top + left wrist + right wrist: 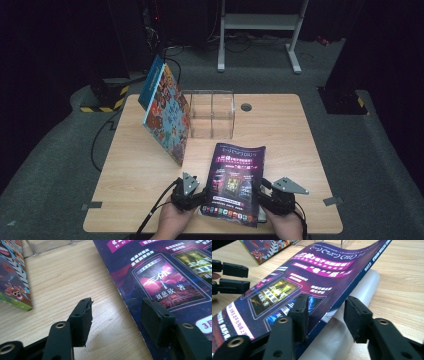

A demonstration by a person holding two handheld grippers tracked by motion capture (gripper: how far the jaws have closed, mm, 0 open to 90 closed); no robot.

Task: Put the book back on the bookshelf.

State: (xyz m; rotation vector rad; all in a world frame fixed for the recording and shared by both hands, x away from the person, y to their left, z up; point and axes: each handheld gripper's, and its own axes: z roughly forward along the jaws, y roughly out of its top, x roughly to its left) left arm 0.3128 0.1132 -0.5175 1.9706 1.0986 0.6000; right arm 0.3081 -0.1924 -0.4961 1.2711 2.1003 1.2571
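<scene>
Your right gripper (pixel 324 315) straddles the magazine's (pixel 235 180) lifted spine, fingers unclenched, your left gripper (pixel 115 320) gapes over its other edge: clench both squarely before lifting.

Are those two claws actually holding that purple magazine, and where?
Neither visibly clamps it. The right hand-held gripper straddles the magazine at its raised spine edge; the left straddles its opposite edge.

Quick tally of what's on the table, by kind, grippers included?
Magazines: 1, the purple magazine lying flat at the front
Books: 1, the colourful book leaning against the rack
Clear acrylic racks: 1, the acrylic rack
Grippers: 2, left gripper and right gripper, either side of the magazine
Total: 5
</scene>
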